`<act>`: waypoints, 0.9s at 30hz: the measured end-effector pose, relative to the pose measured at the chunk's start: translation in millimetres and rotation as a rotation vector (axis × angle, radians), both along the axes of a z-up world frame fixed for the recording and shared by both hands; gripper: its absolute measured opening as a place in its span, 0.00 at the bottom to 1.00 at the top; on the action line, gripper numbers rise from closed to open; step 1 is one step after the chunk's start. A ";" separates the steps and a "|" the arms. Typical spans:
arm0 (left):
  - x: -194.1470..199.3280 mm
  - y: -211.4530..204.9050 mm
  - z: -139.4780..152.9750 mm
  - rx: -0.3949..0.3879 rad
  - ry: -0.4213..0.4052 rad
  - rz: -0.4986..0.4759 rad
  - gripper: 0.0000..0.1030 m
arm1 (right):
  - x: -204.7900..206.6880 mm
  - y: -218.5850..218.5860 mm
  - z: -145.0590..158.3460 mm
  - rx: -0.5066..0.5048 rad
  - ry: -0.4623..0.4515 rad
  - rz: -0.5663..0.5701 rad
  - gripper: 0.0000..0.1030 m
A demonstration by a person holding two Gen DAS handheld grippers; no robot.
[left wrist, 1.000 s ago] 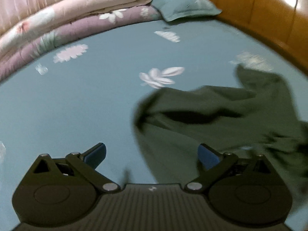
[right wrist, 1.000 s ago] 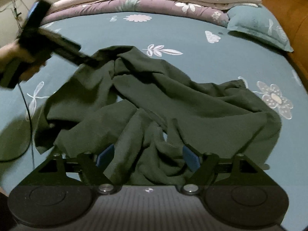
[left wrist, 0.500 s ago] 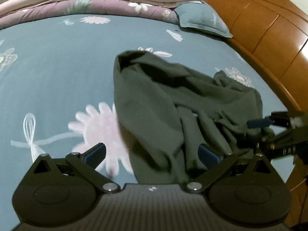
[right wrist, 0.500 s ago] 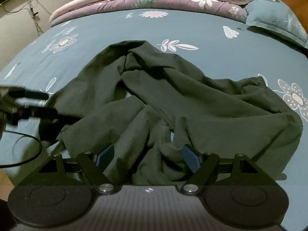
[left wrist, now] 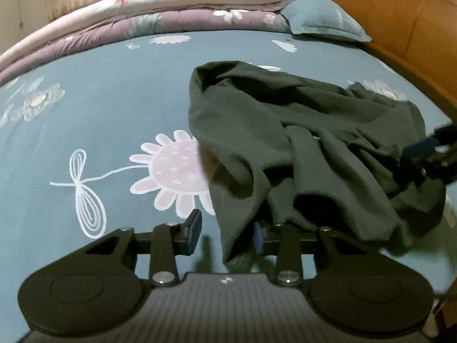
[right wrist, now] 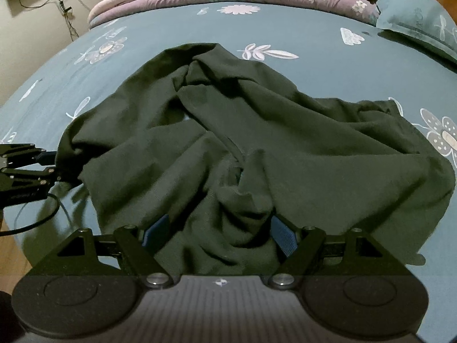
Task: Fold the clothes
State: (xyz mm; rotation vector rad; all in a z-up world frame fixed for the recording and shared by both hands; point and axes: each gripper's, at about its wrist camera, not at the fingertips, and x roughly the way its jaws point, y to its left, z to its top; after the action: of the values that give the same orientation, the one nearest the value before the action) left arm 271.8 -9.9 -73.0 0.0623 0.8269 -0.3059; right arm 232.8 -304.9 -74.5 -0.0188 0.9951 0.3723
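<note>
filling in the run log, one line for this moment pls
step: grasp garment | left gripper: closing, edge of dark green garment between jaws | right gripper: open over crumpled cloth | bed sheet: garment unfolded

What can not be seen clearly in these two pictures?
- Dark green garment: crumpled in both views, so its type, sleeves and collar cannot be told.
- Left gripper, closing on a cloth edge: whether the pads press yet is hidden by cloth, left wrist view.
- Right gripper: bunched cloth hides what lies under it.
- Pillow: cut off by the right edge.
</note>
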 end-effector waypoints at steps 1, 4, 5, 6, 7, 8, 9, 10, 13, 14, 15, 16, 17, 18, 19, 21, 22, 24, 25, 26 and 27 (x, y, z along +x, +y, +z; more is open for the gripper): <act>1.8 -1.0 -0.9 -0.010 0.003 -0.001 0.20 | 0.5 -1.0 -0.8 0.003 0.002 -0.001 0.80; 6.7 -2.7 -1.5 -0.015 0.014 0.006 0.04 | 1.8 -1.6 -2.4 0.010 0.005 -0.002 0.80; 8.3 0.3 0.9 -0.004 0.008 0.012 0.04 | 1.9 -1.0 -2.6 0.012 0.005 -0.002 0.80; 10.4 6.3 5.4 0.002 -0.005 0.020 0.04 | 1.7 0.1 -2.5 0.013 0.005 -0.002 0.80; 14.6 14.3 10.4 -0.001 -0.010 0.031 0.04 | 1.5 1.2 -2.4 0.015 0.005 -0.003 0.80; 19.3 22.7 15.4 -0.007 -0.012 0.043 0.03 | 1.4 2.3 -2.3 0.016 0.004 -0.004 0.80; 25.5 33.0 20.6 -0.009 -0.018 0.058 0.03 | 1.5 3.7 -2.1 0.016 0.004 -0.005 0.80; 31.9 42.5 25.3 -0.008 -0.029 0.069 0.03 | 2.3 5.6 -1.7 0.014 0.004 -0.009 0.80; 57.4 73.4 39.1 0.005 -0.063 0.092 0.03 | 5.2 12.1 0.0 0.004 0.002 -0.023 0.80; 67.6 84.5 42.1 -0.001 -0.064 0.099 0.03 | 6.5 14.6 0.8 -0.001 0.001 -0.030 0.80; 81.0 98.3 44.2 -0.020 -0.048 0.106 0.03 | 7.7 17.3 1.7 -0.005 0.001 -0.037 0.80; 93.1 109.5 44.6 -0.027 -0.043 0.115 0.03 | 8.9 20.6 3.0 -0.010 -0.002 -0.043 0.80; 104.7 120.1 44.7 -0.032 -0.040 0.125 0.03 | 9.8 24.1 4.5 -0.015 -0.005 -0.050 0.80; 115.7 130.7 43.3 -0.020 -0.038 0.131 0.03 | 10.5 27.3 5.9 -0.021 -0.009 -0.057 0.80; 127.6 140.0 42.1 -0.009 -0.026 0.143 0.03 | 11.2 30.6 7.4 -0.027 -0.012 -0.064 0.80; 152.8 160.0 39.8 -0.006 0.008 0.172 0.03 | 12.4 37.4 10.6 -0.039 -0.018 -0.079 0.80; 166.1 171.5 38.4 -0.015 0.030 0.188 0.03 | 13.0 41.0 12.2 -0.044 -0.020 -0.088 0.80; 190.3 190.5 36.7 -0.010 0.054 0.209 0.03 | 14.3 48.0 15.3 -0.055 -0.024 -0.103 0.80; 201.6 198.0 37.0 -0.005 0.056 0.222 0.03 | 15.0 51.5 16.6 -0.061 -0.024 -0.109 0.80; 212.8 205.0 37.6 0.000 0.056 0.237 0.03 | 15.8 54.9 17.8 -0.067 -0.023 -0.114 0.80; 221.4 208.5 39.2 0.007 0.052 0.237 0.03 | 16.6 58.2 18.9 -0.074 -0.023 -0.118 0.80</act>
State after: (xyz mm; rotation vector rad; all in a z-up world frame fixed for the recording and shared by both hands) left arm 493.1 198.6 -33.8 -0.0375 0.8772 -0.0817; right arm 249.4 -246.7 -55.7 -0.0305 0.9820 0.2265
